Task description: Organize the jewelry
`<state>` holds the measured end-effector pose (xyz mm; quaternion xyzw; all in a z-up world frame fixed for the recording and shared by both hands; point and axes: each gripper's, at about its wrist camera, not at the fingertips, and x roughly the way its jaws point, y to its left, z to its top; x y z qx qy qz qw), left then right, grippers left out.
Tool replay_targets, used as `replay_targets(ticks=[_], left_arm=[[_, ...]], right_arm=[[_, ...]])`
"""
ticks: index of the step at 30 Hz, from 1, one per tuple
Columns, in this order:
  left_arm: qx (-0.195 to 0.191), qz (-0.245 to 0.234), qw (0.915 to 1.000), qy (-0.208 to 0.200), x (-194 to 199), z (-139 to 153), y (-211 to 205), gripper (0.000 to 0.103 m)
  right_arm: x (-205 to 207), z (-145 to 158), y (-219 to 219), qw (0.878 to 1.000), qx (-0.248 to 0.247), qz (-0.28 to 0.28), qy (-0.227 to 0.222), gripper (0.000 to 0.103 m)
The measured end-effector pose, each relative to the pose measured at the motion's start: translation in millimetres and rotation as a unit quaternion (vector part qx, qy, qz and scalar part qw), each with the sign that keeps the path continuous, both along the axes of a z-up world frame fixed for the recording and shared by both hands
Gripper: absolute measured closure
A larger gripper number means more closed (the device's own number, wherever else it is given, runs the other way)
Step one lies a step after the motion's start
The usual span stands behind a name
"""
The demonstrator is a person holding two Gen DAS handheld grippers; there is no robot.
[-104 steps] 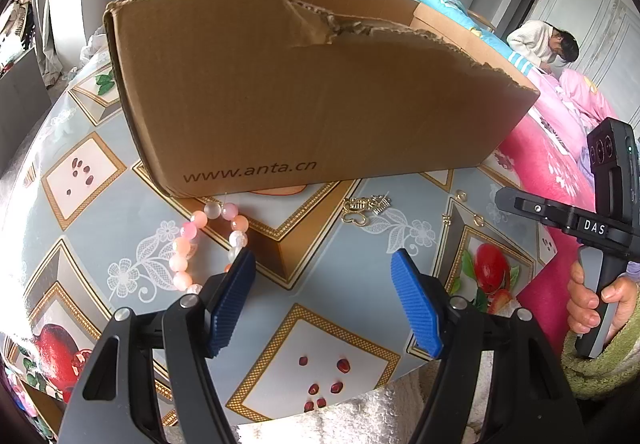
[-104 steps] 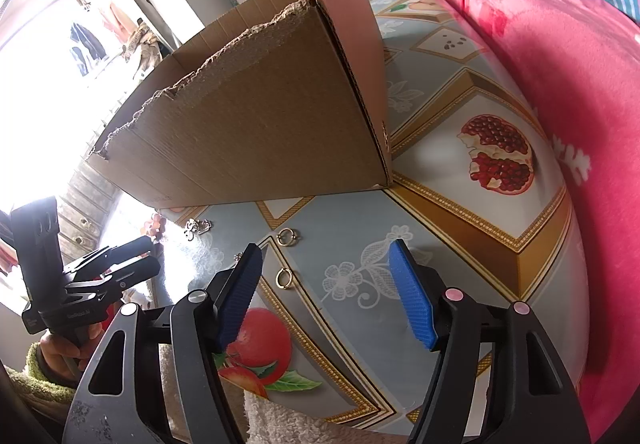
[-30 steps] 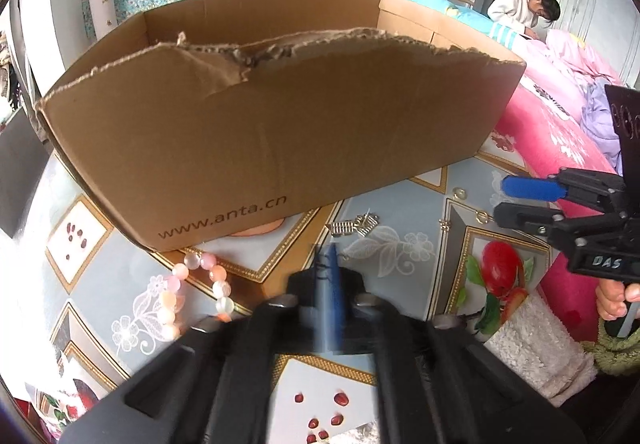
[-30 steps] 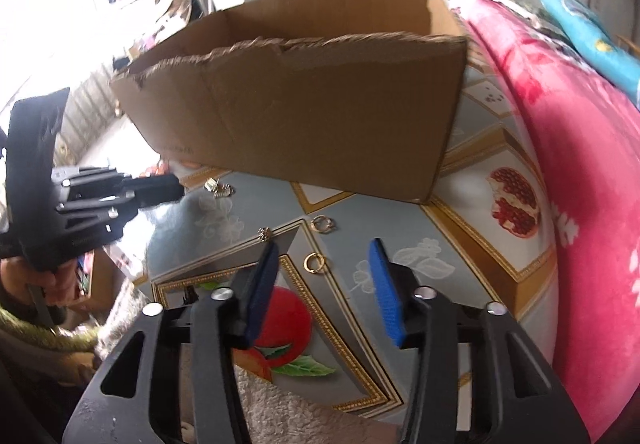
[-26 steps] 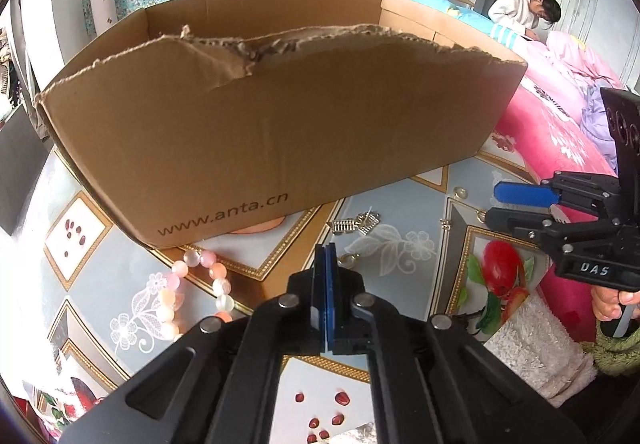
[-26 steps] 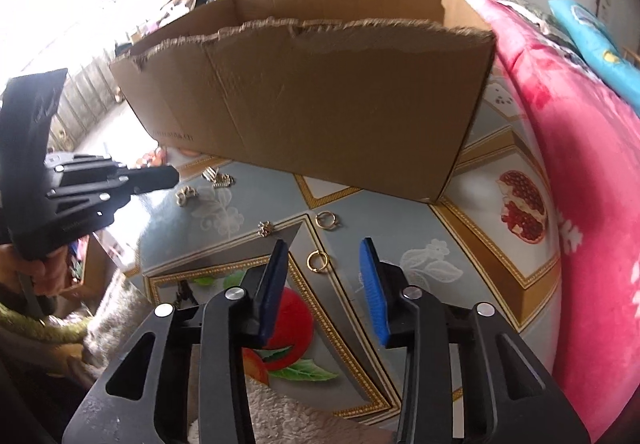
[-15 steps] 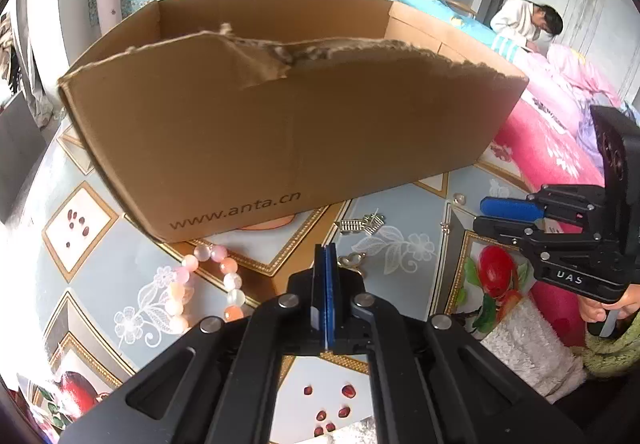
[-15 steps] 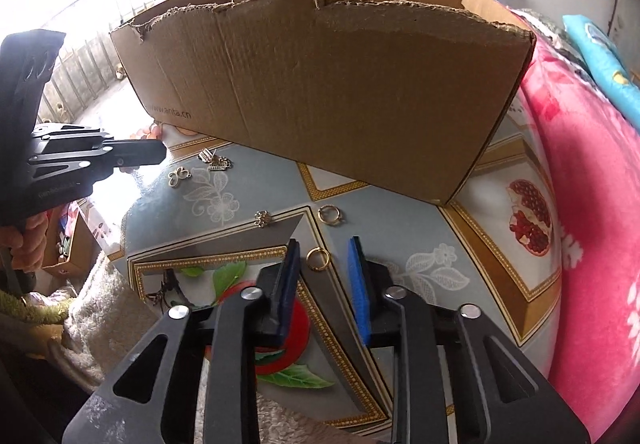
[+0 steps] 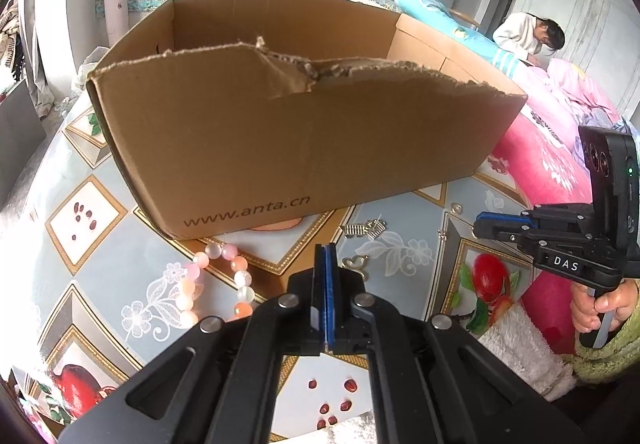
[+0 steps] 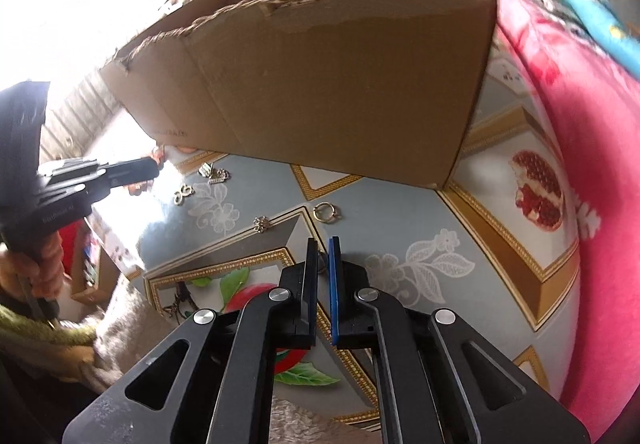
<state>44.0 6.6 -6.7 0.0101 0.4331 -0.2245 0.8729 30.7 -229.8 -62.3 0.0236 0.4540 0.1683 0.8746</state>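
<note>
Two tools pressed together now, w/ different stories. L side: left gripper (image 9: 326, 248) clamped pad to pad, nothing pinched, same as a sec ago, hovering low over the tablecloth (image 9: 132, 256), just short of the gold S-hook (image 9: 356, 262) and beside the bead bracelet (image 9: 218, 284). R side, the real news: right gripper (image 10: 323, 242) spread wide a sec ago, now squeezed down to a sliver, w/ a bit of gold ring (image 10: 321, 255) peeking out btwn the pads right at the tips. Looks like a pinch on that ring, tho mostly hidden by the fingers, so not 100% sure. Means first piece probably secured & ready for lifting. Not yet in the cardboard box (image 9: 300, 148), standing open-topped just behind, floor of it out of sight. Left loose on the cloth: second ring (image 10: 326, 211) near the box's front corner, small flower charm (image 10: 261, 223) beside it, silver clips (image 9: 366, 229) close to the box wall, plus hook & bracelet. Next, prob. up & over the torn front edge, gently. Thin ring, easy to slip.
</note>
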Motion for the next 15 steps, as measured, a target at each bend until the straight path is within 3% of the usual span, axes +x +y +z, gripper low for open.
replay_targets(ticks=[8,15], left_arm=[[0.053,0.011,0.9985,-0.01,8.1,-0.8,-5.9,0.103],[0.091,-0.025,0.9955,-0.005,5.0,-9.4,-36.1,0.103]], right_arm=[[0.7,-4.0,-23.1,0.999,0.039,-0.02,0.01,0.1],[-1.8,-1.5,-19.9,0.998,0.048,-0.025,0.011,0.1]])
